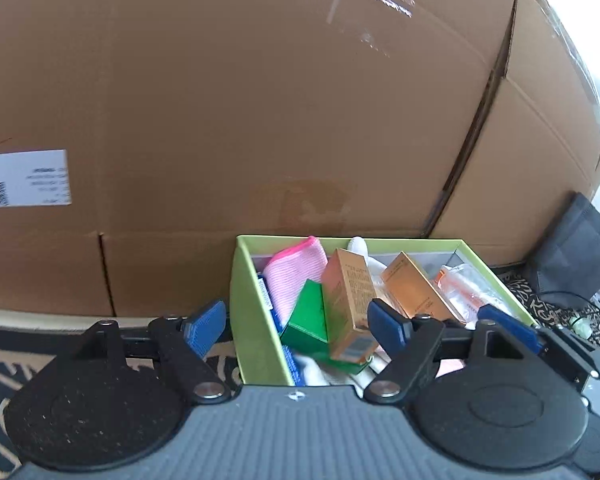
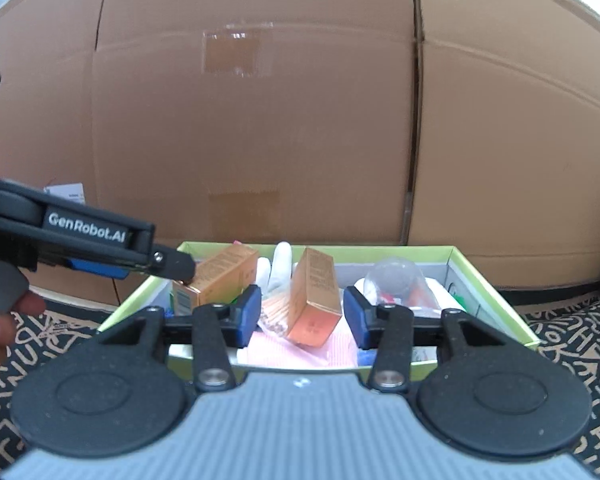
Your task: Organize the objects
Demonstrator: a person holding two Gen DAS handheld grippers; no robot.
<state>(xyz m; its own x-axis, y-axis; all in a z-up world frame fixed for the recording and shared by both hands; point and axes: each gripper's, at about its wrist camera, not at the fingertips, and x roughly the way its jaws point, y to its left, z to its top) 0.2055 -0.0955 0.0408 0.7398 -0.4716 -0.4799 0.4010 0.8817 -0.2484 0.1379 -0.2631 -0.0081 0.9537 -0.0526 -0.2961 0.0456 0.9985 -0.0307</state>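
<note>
Large cardboard cartons [image 1: 260, 120] form the backdrop; a patterned rug [image 2: 572, 340] covers the floor. A green box [image 1: 256, 320] stands on the rug against the cartons, filled with clutter. The left tool [image 1: 296, 328] is spread, straddling the box's left wall. The right tool [image 2: 300, 316] is spread around a tilted orange carton [image 2: 314, 300] without touching it. Only the left view shows the pink cloth [image 1: 296, 276] and green carton [image 1: 306, 320]. Only the right view shows a clear cup [image 2: 396, 274].
</note>
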